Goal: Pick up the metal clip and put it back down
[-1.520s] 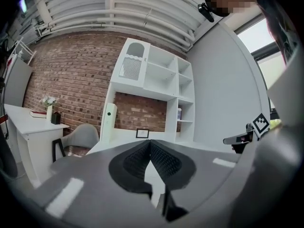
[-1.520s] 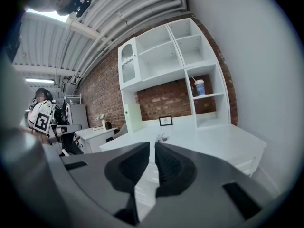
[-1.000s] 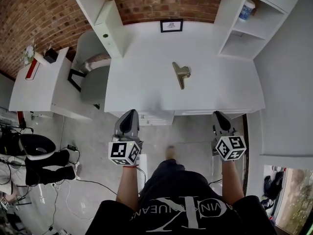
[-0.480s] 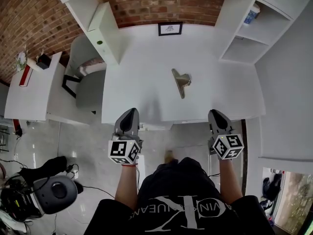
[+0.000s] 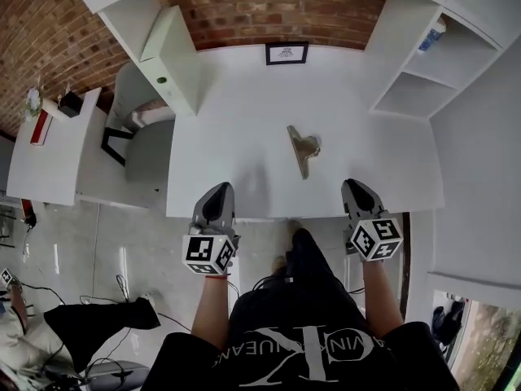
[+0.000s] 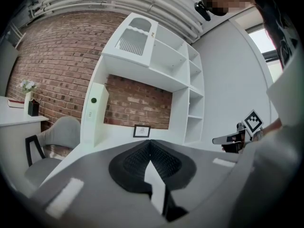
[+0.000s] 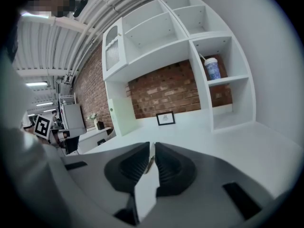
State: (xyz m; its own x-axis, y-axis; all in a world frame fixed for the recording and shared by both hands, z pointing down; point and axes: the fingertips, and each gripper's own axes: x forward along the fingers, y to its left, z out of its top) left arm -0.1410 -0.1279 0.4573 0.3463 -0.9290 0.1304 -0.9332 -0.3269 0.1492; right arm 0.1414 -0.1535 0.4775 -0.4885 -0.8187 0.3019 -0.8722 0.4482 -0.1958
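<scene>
The metal clip (image 5: 303, 147) lies flat on the white desk (image 5: 244, 137), right of its middle, with nothing touching it. Both grippers hover at the desk's front edge, well short of the clip. My left gripper (image 5: 218, 192) is to the clip's near left, and its jaws meet with nothing between them (image 6: 150, 142). My right gripper (image 5: 356, 188) is to the clip's near right, its jaws (image 7: 153, 146) closed to a thin slit and holding nothing. A sliver of the clip (image 7: 150, 164) shows through that slit.
A small framed picture (image 5: 286, 53) stands at the desk's back against the brick wall. White shelves (image 5: 415, 80) rise at the right, with a cup (image 7: 211, 68) on one. A white upright panel (image 5: 171, 51), a grey chair (image 5: 138, 120) and a side table (image 5: 57, 153) are at the left.
The person has stepped closer to the desk, so both grippers now reach its front edge. The clip has not moved. Both grippers stay shut and empty.
</scene>
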